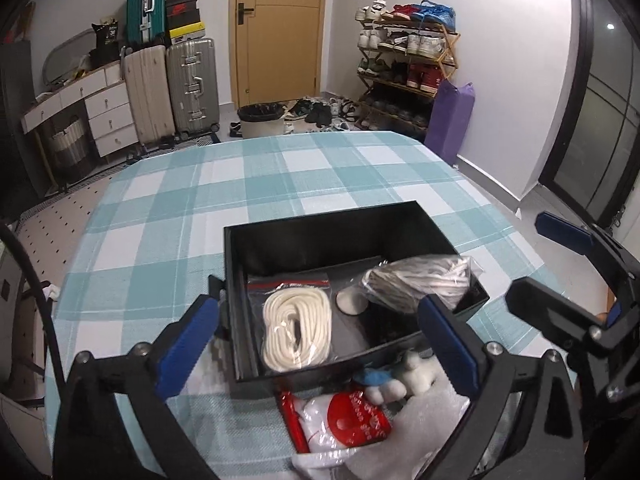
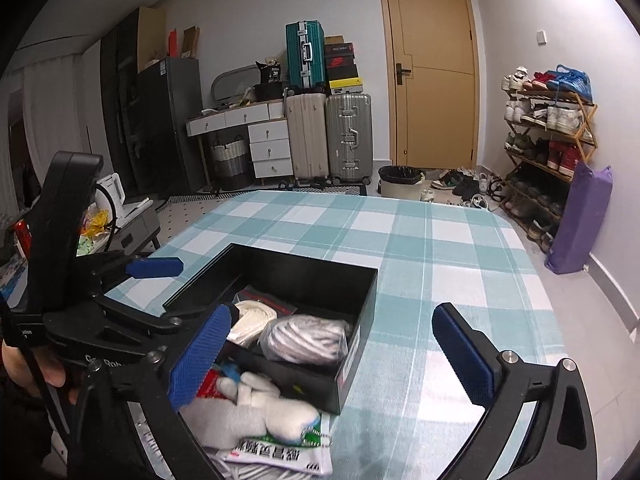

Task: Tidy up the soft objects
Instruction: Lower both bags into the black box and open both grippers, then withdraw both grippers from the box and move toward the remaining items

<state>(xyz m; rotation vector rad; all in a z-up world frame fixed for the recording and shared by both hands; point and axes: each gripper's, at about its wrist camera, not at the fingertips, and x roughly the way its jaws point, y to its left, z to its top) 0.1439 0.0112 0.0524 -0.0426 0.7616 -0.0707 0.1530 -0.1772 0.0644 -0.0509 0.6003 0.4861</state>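
Loose soft things, a white plush toy (image 2: 256,404) and a red-printed packet (image 1: 352,420), lie heaped at the table's near edge just in front of the black box (image 1: 280,240), likely waiting their turn. Both the left gripper (image 1: 320,344) and the right gripper (image 2: 336,364) have fingers spread wide, holding nothing. Inside the box lie a bagged white rope coil (image 1: 298,330) and a grey-white rope bundle (image 1: 420,280). Checked teal cloth (image 1: 280,176) covers the table; suitcases (image 1: 172,84) and a shoe rack (image 1: 408,60) flank a door.

Far checked tablecloth (image 1: 280,176) bare and passable, black box (image 1: 248,300) and bagged clutter (image 1: 344,428) crowding near edge.
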